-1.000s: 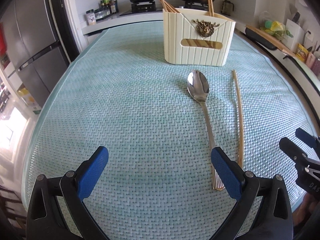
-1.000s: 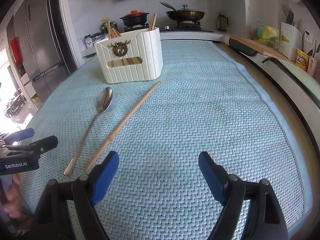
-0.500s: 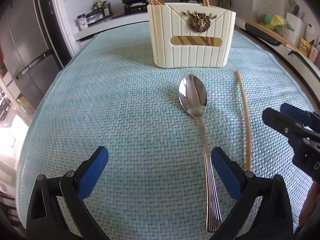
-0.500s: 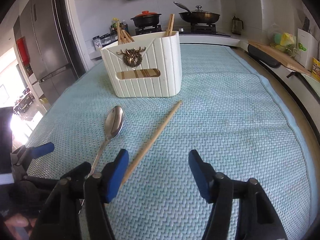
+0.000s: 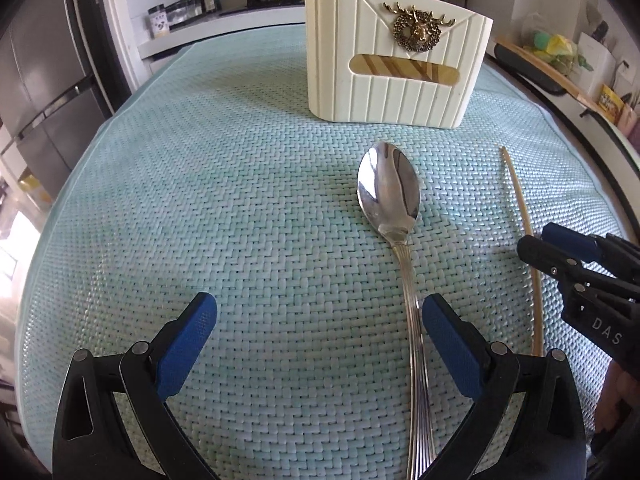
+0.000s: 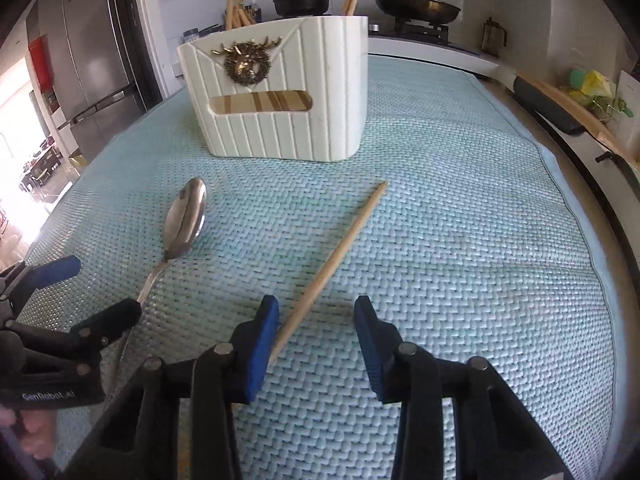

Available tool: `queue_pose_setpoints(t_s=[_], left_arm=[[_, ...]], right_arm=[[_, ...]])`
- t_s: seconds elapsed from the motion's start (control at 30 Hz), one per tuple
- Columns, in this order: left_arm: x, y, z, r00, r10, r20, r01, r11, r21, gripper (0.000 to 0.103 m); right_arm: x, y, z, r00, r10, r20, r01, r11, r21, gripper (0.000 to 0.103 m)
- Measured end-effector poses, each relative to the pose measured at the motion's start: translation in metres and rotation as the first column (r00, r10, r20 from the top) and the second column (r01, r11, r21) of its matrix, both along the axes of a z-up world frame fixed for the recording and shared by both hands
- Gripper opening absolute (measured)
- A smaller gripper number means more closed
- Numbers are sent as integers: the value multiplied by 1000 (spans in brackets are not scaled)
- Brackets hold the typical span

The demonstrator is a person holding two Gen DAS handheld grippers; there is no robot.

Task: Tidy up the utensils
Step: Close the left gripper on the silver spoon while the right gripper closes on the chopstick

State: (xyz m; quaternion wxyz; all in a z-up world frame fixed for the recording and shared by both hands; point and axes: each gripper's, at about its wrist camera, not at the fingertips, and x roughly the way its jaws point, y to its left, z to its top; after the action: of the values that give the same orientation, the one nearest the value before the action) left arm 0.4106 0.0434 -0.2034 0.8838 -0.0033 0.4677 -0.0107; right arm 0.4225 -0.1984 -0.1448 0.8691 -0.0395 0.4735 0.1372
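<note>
Holder (image 6: 280,100) already has chopsticks; spoon (image 5: 394,216) and chopstick (image 6: 332,268) lie loose on the mat, my left gripper (image 5: 320,344) wide and empty, my right gripper (image 6: 316,336) closing around the chopstick, not yet gripping.

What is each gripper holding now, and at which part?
Nothing is held. The spoon and chopstick lie on the mat; right gripper fingers are closing around the chopstick's thick end.
</note>
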Motion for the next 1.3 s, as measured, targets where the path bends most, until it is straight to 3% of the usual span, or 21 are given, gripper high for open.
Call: queue_pose_setpoints(t_s=[0.1, 0.27, 0.47, 0.5, 0.57, 0.6, 0.63, 0.73, 0.77, 0.83, 0.93, 1.1, 1.13, 1.17, 1.2, 1.23, 1.27, 1.3], left_arm=[[10, -3, 1, 1000, -12, -6, 12, 1000, -28, 102], [41, -14, -3, 999, -24, -26, 24, 1000, 10, 102], [64, -13, -3, 998, -21, -64, 19, 1000, -19, 98], [65, -13, -2, 998, -26, -65, 25, 1000, -12, 95], [66, -16, 1, 997, -46, -55, 46, 999, 2, 71], [66, -17, 4, 997, -59, -52, 59, 998, -2, 63], [67, -18, 5, 996, -73, -49, 72, 997, -14, 45], [68, -15, 8, 995, -82, -49, 80, 995, -54, 35], [64, -9, 9, 996, -81, -40, 78, 995, -67, 7], [62, -1, 14, 995, -90, -30, 86, 988, -126, 5], [53, 8, 30, 996, -81, 29, 85, 985, -150, 3], [51, 11, 39, 995, -88, 44, 94, 983, -159, 5], [52, 10, 36, 996, -91, 27, 94, 981, -170, 16], [54, 9, 34, 995, -97, 11, 97, 978, -187, 38], [57, 8, 31, 995, -104, 5, 103, 976, -194, 51], [61, 7, 29, 993, -114, 2, 112, 976, -185, 72], [65, 6, 26, 993, -121, 3, 120, 979, -168, 79], [69, 2, 23, 992, -130, 3, 128, 980, -151, 79]], right_arm=[[0, -7, 2, 1000, -12, -17, 13, 999, 29, 42], [11, -17, 2, 999, -32, -43, 35, 996, 82, 44], [40, -6, 1, 998, -25, -53, 28, 998, 51, 45], [47, -3, 0, 998, -18, -61, 21, 998, 55, 45], [57, 5, -1, 998, -19, -63, 21, 999, 36, 40], [61, 7, -1, 998, -21, -62, 22, 999, 27, 33], [65, 9, -1, 998, -26, -63, 27, 1000, 14, 13], [71, 7, -1, 996, -44, -77, 48, 998, 44, 6], [70, 5, 0, 996, -46, -77, 50, 997, 57, 6], [62, -6, 6, 996, -50, -77, 58, 993, 107, 6], [44, -18, 23, 997, -62, -46, 70, 979, 194, 6], [23, -41, 58, 997, -75, 18, 67, 956, 287, 6], [19, -44, 64, 997, -76, 24, 65, 952, 298, 6], [16, -46, 68, 997, -77, 32, 64, 951, 301, 6], [13, -47, 72, 996, -76, 41, 60, 953, 298, 6], [12, -45, 76, 996, -73, 50, 55, 955, 292, 6], [11, -44, 79, 996, -70, 58, 51, 957, 285, 6], [8, -43, 80, 996, -66, 63, 46, 959, 281, 6]])
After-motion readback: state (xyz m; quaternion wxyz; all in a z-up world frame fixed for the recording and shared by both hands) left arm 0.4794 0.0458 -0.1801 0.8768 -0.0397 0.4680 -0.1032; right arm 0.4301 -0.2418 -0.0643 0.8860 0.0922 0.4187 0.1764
